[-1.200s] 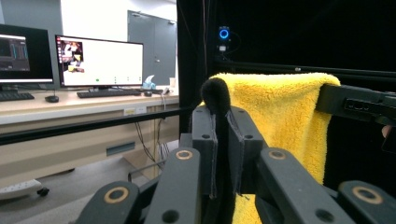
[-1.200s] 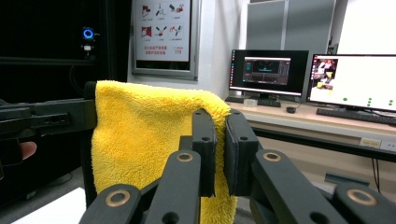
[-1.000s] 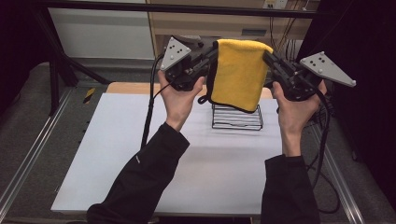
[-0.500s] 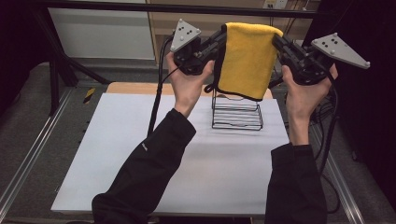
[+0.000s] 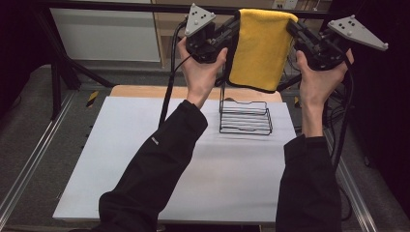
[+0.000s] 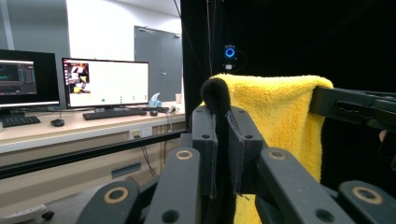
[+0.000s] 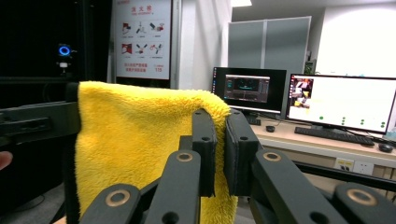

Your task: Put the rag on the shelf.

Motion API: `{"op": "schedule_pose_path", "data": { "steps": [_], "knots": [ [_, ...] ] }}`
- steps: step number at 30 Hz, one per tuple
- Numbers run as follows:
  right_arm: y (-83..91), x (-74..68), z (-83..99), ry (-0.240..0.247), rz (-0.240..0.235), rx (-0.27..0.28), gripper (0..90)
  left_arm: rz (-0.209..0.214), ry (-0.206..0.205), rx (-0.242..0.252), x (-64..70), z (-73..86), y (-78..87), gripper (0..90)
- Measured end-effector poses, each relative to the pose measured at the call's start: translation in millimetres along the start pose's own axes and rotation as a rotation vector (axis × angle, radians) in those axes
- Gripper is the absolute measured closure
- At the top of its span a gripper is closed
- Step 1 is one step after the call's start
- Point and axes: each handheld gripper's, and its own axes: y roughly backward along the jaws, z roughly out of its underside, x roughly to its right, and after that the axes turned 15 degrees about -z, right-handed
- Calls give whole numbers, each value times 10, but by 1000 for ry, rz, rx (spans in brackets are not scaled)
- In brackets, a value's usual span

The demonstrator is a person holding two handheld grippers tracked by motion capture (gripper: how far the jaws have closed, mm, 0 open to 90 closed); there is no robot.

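A yellow fluffy towel hangs folded, held up high between both grippers above the far side of the table. My left gripper is shut on the towel's upper left corner, and its jaws pinch the dark hem of the towel in the left gripper view. My right gripper is shut on the upper right corner; the right gripper view has the towel draped left of its closed jaws. Below the towel stands a black wire rack on the white table.
A wooden strip runs along the table's far edge. Metal rails flank the table on both sides. Cables trail from each gripper. Desks with lit monitors stand beyond the table.
Both grippers have risen with the towel, from just above the rack to well over it. The towel's lower edge now hangs clear of the rack's top.
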Motion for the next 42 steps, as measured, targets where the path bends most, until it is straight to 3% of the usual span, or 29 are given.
{"op": "schedule_pose_path", "data": {
  "steps": [11,15,28,34,42],
  "knots": [
    [-175,215,5,-17,5,-3,844,-21,-31,-12,-36,-35,-243,819],
    [-234,307,36,-22,18,-18,844,-15,-15,-27,-64,4,-366,819],
    [-445,501,124,-16,15,-58,844,-43,-38,-64,-186,136,-641,819],
    [-421,540,245,-26,7,-76,844,-25,-57,-77,-185,255,-650,818],
    [-303,502,349,-27,-20,-124,843,10,-90,-99,-155,415,-523,818]
  ]
}}
